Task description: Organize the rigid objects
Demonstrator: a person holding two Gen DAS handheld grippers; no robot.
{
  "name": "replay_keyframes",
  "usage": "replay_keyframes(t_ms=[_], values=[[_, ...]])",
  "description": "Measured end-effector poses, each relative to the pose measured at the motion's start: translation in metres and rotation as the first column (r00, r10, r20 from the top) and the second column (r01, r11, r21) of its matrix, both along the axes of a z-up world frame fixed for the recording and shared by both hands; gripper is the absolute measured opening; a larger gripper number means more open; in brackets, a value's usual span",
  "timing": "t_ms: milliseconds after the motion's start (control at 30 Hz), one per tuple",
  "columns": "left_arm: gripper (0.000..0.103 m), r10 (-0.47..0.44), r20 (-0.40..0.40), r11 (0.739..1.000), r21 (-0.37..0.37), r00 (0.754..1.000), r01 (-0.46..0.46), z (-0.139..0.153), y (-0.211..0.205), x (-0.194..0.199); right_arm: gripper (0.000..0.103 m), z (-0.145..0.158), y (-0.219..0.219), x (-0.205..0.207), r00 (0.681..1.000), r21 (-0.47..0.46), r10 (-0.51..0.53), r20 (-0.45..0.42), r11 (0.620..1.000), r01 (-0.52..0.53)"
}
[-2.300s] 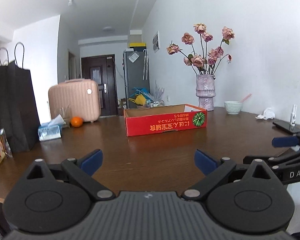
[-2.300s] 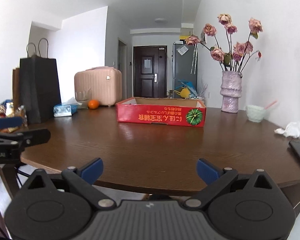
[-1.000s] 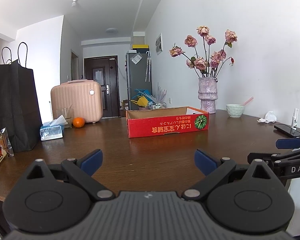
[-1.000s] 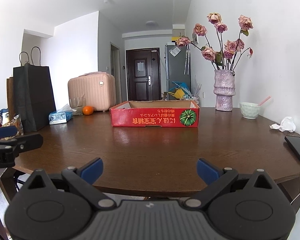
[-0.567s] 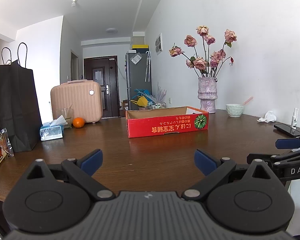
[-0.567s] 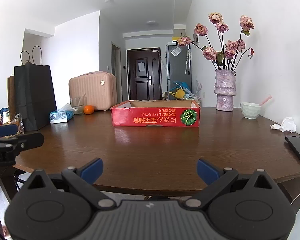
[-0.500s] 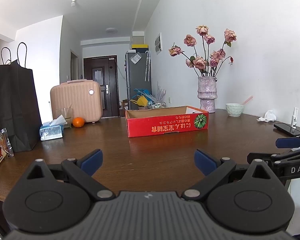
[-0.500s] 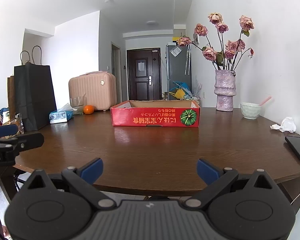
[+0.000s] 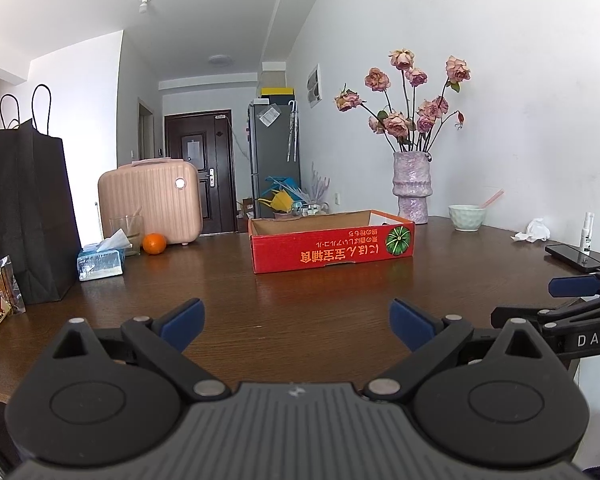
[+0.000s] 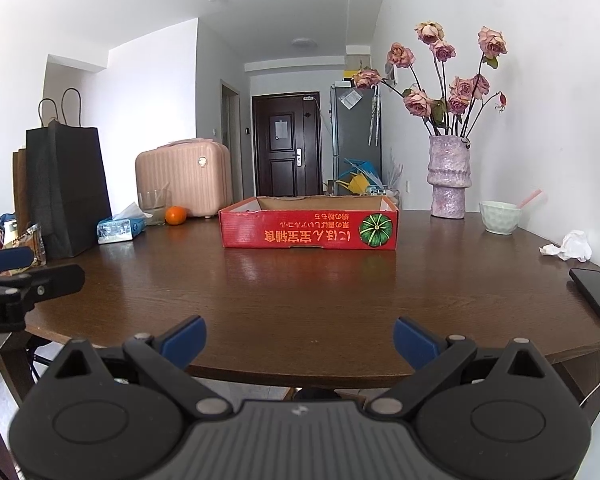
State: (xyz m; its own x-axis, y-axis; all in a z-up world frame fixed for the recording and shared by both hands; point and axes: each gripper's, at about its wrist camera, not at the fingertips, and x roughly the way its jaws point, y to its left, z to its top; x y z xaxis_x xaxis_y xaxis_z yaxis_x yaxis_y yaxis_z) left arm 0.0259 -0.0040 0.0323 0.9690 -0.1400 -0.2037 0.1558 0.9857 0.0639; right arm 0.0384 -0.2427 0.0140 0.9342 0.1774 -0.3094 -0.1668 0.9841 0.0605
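Two grippers, left gripper (image 9: 296, 322), right gripper (image 10: 300, 338), jaws apart, one red box (image 10: 308, 226)

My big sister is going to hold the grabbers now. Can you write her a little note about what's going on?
Left tool: open, holding nothing, at the near edge of the table.
Right tool: open, holding nothing, just short of the table edge.
Red cardboard box: mid-table, open top; its inside is hidden from here.
Loose things: orange, tissue pack, green bowl, phone, crumpled tissue.
Done: nothing seems picked up yet.
Left: probably all the sorting.
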Motion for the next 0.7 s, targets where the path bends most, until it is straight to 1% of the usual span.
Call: replay_keyframes(t_ms=[300, 700], values=[[0.103, -0.006, 0.002, 1.0, -0.012, 1.0, 0.006, 0.001, 0.0004, -0.0006, 0.101, -0.0005, -0.001, 0.0007, 1.0, 0.008, 0.002, -0.001, 1.0, -0.002], [0.103, 0.002, -0.034, 0.999, -0.048, 0.999, -0.003, -0.0011, 0.0046, 0.0043, 0.101, -0.0015, -0.001, -0.0003, 1.0, 0.007, -0.002, -0.004, 1.0, 0.002]])
